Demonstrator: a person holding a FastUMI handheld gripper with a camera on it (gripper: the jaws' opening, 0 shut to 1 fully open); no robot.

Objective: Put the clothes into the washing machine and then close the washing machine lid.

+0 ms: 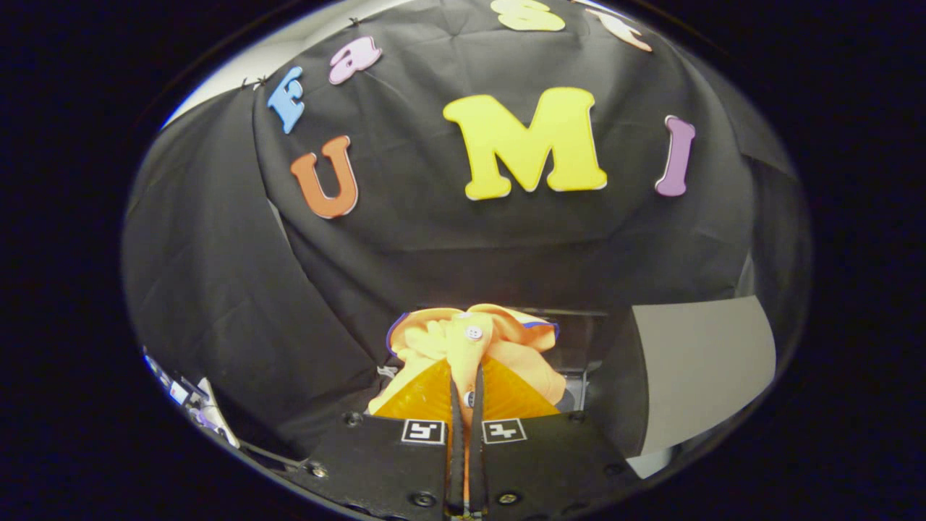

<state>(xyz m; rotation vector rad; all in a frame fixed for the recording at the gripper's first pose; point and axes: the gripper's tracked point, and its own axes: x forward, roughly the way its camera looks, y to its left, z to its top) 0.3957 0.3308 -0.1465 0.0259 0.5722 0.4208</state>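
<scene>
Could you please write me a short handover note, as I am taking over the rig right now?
Hand-held gripper: its two fingers are nearly together, pinching the orange shirt by the button placket, so it is shut on the garment.
The orange shirt is bunched up between and just ahead of the fingers, held up against the black cloth wall; a white button faces the camera.
A pale grey panel stands beyond the fingers on their right; I cannot tell if it belongs to the washing machine.
Done: shirt is picked up.
Left: put it into the washing machine, release it, then close the lid.
</scene>
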